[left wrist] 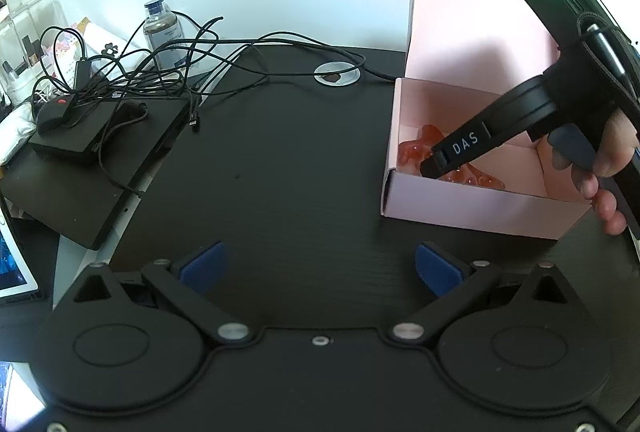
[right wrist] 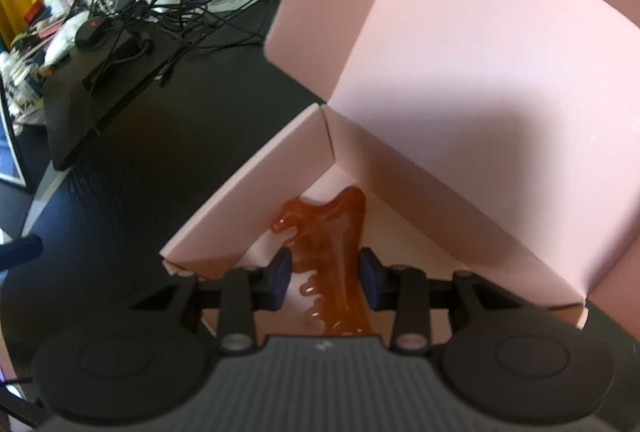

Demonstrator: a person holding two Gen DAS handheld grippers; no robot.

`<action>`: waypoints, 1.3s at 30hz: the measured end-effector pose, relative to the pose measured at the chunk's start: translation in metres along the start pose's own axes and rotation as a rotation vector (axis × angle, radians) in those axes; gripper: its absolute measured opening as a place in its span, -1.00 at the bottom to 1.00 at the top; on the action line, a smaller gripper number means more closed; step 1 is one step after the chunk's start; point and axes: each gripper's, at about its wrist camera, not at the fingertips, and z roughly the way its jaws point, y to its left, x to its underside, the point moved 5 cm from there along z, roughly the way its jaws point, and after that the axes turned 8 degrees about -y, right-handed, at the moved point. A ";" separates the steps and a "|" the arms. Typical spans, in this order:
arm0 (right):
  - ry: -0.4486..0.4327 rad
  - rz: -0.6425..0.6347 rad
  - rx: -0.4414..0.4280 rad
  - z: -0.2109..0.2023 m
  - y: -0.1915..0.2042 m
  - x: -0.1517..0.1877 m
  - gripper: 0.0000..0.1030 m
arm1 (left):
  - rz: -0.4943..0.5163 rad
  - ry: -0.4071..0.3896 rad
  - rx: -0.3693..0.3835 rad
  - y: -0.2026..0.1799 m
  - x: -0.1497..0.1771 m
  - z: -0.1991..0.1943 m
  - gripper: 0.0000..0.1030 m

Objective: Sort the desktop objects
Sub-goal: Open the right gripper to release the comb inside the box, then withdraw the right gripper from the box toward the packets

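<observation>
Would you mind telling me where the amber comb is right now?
The amber comb is inside the open pink box, near its left corner, clamped between the right gripper's jaws. In the left wrist view it shows behind the box's front wall.

Both views are bright and bend strongly at the edges. The pink box (right wrist: 460, 72) carries a soft shadow; the right view is slightly blurred.

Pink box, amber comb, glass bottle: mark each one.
pink box (left wrist: 480, 206), left wrist view, on its front wall.
amber comb (right wrist: 332, 232), right wrist view, on its body between the jaws.
glass bottle (left wrist: 162, 32), left wrist view, on its label.
</observation>
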 end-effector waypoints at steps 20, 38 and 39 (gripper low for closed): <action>-0.200 0.044 0.094 -0.076 -0.001 0.006 0.66 | 0.041 -0.017 0.055 -0.020 -0.008 -0.010 1.00; -0.412 0.287 0.143 -0.173 -0.022 0.081 0.99 | 0.076 -0.030 0.105 -0.039 -0.003 -0.030 1.00; -0.422 0.315 0.154 -0.177 -0.025 0.087 0.99 | 0.076 -0.029 0.106 -0.039 -0.003 -0.031 1.00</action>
